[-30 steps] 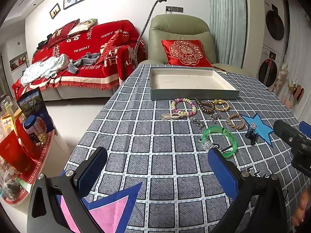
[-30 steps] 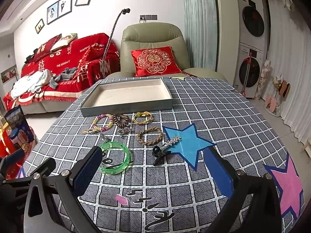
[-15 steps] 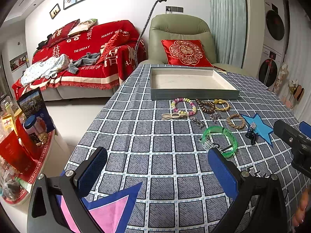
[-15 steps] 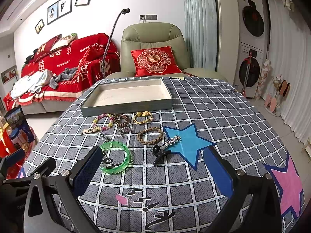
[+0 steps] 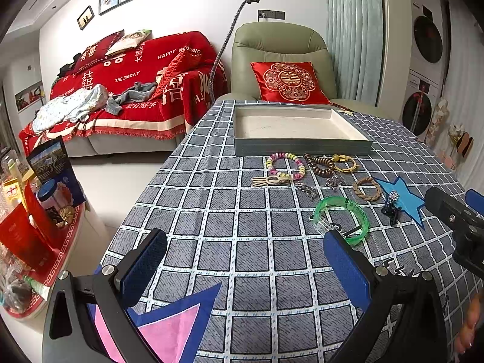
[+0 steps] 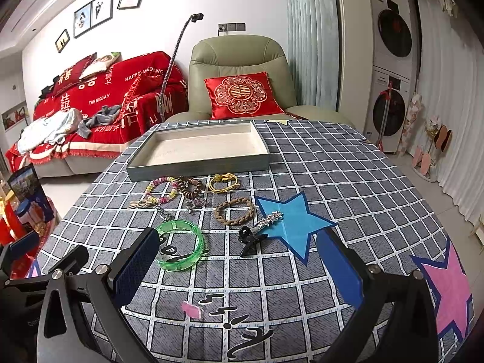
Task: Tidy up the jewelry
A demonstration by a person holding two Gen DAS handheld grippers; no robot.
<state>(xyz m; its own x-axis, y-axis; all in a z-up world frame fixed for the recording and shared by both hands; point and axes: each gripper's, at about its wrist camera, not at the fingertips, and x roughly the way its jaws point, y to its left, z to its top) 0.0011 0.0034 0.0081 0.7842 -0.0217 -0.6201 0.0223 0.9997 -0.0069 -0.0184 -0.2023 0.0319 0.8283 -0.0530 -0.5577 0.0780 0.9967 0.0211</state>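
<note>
With both grippers, left (image 5: 245, 260) and right (image 6: 239, 260), spread wide and empty, the nearest piece, the green bangle (image 6: 181, 245), lies at the right gripper's 11 o'clock, so pinch one rim wall squarely, then lift toward the tray (image 6: 199, 166) at 12 o'clock.

Behind your table: green armchair (image 6: 239, 69) carrying 1 red embroidered cushion (image 6: 242, 93). Left of it, sofa under a red throw (image 5: 136, 90), clothes (image 5: 72, 107) piled on it. 2 stacked washers (image 6: 391, 69) at right.
</note>
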